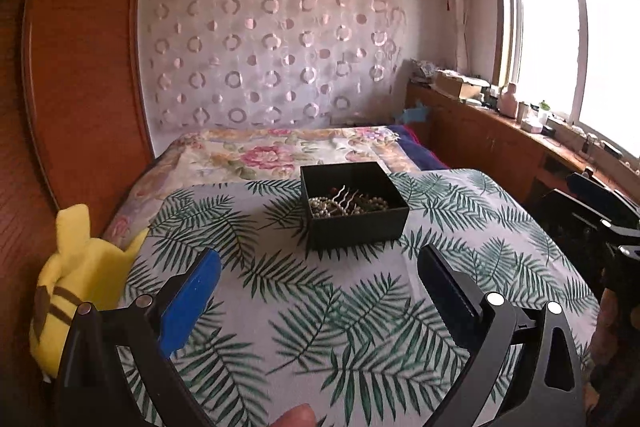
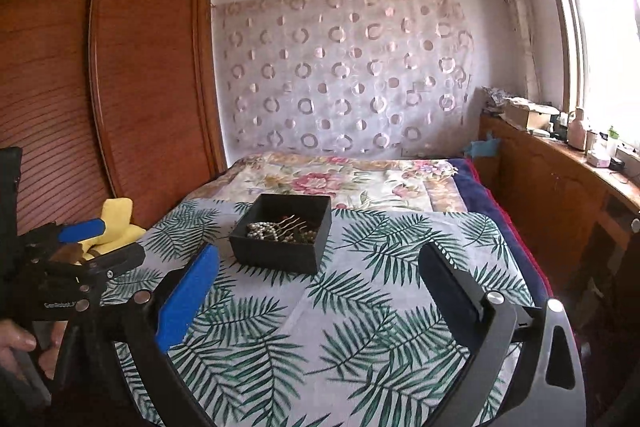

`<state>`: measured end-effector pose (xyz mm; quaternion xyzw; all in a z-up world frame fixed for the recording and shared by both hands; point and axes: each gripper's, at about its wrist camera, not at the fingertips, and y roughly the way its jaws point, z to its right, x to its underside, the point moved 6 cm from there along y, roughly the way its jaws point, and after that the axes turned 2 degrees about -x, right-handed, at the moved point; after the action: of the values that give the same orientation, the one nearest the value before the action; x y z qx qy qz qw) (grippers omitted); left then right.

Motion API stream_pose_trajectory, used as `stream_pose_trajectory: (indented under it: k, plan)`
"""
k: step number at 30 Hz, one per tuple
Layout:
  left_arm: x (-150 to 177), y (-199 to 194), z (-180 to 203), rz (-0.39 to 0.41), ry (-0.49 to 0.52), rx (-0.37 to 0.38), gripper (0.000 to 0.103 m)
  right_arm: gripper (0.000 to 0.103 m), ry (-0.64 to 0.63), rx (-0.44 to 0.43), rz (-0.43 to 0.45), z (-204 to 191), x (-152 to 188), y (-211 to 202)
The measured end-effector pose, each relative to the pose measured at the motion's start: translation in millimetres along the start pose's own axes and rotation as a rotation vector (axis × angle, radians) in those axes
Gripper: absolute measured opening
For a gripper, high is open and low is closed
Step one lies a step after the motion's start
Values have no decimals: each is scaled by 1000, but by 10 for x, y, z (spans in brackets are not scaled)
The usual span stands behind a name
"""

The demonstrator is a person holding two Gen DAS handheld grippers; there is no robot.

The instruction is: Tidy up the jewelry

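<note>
A black open box [image 1: 360, 231] stands on the leaf-print cloth [image 1: 320, 327] of the bed. It holds a pearl necklace [image 1: 324, 207], a wavy-toothed hair comb [image 1: 346, 197] and other dark beads. My left gripper [image 1: 319, 255] is open and empty, a short way in front of the box. My right gripper [image 2: 319, 250] is open too, nothing between its fingers, with the box [image 2: 276, 259] ahead and slightly left. The pearls [image 2: 260, 229] and comb [image 2: 294, 223] show inside. In the right wrist view the left gripper [image 2: 120, 239] appears at the left edge, held by a hand [image 2: 16, 343].
A yellow plush toy [image 1: 80, 267] lies at the bed's left edge against the wooden wardrobe [image 1: 80, 67]. A floral blanket [image 1: 260, 151] covers the far part of the bed. A wooden counter [image 1: 500, 139] with bottles and boxes runs under the window on the right.
</note>
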<state>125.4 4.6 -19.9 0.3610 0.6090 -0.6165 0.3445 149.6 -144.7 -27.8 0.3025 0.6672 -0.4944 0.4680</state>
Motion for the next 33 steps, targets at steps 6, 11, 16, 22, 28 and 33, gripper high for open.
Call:
stream_pose_trajectory:
  k: [6,11,16,22,28,33]
  plan:
    - [35,-82,-53,13,-13,-11,95,100,-12,12,4,-41,52,-63]
    - [29,-127,-70,27,-15,-16,95,100,-9,11,5,-37,69,-75]
    - [7,-188,-38,42,-5,-18,95,100,-9,12,3,-33,74,-75]
    - [-12,-235,-6,50,0,-13,95,100,-8,13,2,-27,76,-85]
    - [-17,-245,-4,52,-2,-10,95,100,-5,22,3,-4,73,-128]
    - [-23,-271,10,54,-4,-8,95,100,-6,26,3,0,80,-135]
